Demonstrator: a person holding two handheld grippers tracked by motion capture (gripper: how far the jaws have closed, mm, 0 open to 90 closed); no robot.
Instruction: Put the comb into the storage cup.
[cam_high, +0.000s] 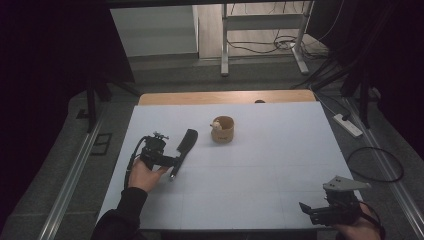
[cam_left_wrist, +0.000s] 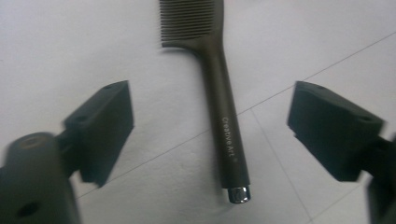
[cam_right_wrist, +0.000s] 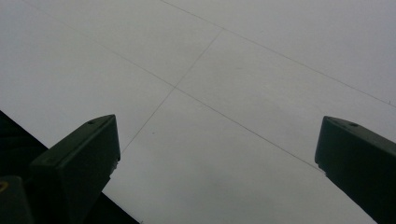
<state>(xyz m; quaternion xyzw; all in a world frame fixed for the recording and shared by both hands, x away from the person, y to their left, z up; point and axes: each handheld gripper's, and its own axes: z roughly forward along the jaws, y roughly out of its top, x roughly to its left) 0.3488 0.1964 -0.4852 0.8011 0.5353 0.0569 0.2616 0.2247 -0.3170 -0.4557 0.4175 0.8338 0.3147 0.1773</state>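
Got my left gripper (cam_left_wrist: 210, 135) spread wide open over the black plastic comb (cam_left_wrist: 219, 107), jaws either side of its handle, not touching. Right gripper (cam_right_wrist: 217, 158) is open too, over bare white table (cam_right_wrist: 233, 70).

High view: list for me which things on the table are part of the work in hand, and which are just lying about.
In hand:
- left gripper, jaws open either side of the handle
- black comb, flat on the table

Lying about:
- small wooden cup, apart from the comb
- right gripper, open, at the near right corner
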